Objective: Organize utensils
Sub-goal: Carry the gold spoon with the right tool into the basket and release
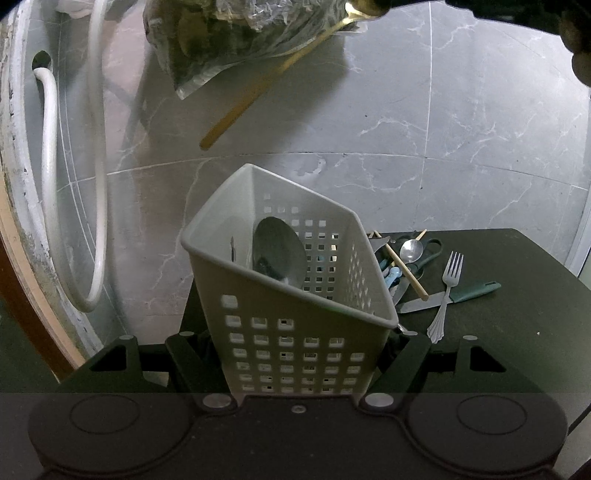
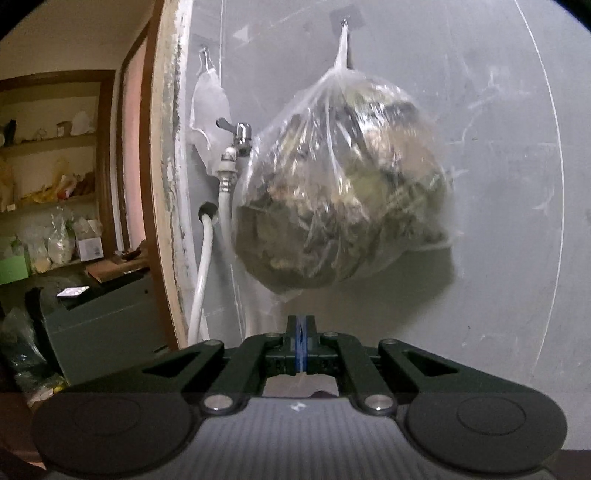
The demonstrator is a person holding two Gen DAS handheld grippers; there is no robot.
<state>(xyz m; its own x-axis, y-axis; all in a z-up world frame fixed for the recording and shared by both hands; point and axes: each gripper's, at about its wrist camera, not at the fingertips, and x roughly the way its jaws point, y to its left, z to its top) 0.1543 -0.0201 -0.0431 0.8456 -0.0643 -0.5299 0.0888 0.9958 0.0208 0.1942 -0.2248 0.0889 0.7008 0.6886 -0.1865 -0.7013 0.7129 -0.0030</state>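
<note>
left hand-held gripper point(image 1: 295, 354) clamps tilted basket point(image 1: 295, 332), table edge point(image 1: 546, 251) beyond

Home utility rm: tap point(image 2: 240, 134), shelves point(image 2: 51, 144).

Left wrist view: gold utensil point(image 1: 273, 74) runs out under the dark housing at the top edge, its head end cut off; type not readable. Plastic bag point(image 1: 229, 33) cropped by the top edge. White caddy point(image 1: 295, 314) hides the left gripper's fingertips point(image 1: 395, 332) and the lower part of the large spoon point(image 1: 280, 251) inside it; a thin dark item beside the spoon is too small to name. Pile behind the caddy: blue-handled pieces point(image 1: 391, 275) half hidden, unidentifiable.

Right wrist view: hanging bag point(image 2: 340, 199) motion-blurred, contents unclear. Whatever sits between the right gripper's pads point(image 2: 309, 341) is barely visible. Shelf items point(image 2: 55, 192) too small to tell.
</note>
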